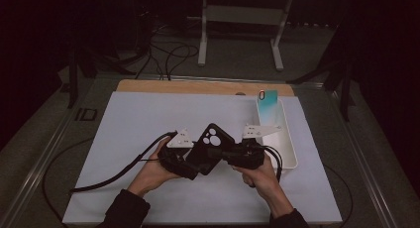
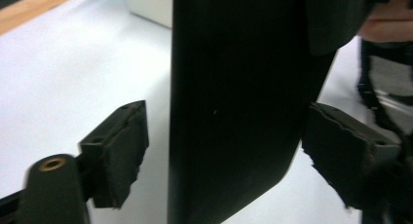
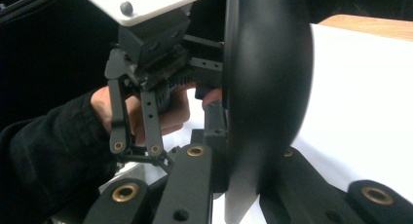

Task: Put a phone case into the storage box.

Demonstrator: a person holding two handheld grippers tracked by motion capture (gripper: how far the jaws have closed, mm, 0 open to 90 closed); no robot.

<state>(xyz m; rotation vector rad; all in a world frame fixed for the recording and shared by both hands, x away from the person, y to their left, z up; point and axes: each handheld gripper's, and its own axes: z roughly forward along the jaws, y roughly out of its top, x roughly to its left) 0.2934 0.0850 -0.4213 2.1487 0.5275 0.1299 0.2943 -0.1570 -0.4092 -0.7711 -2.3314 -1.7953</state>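
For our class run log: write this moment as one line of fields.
held: black phone case | right gripper: shut on case edge | left gripper: open, jaws either side of case, gap at left pad | white tray: teal phone inside
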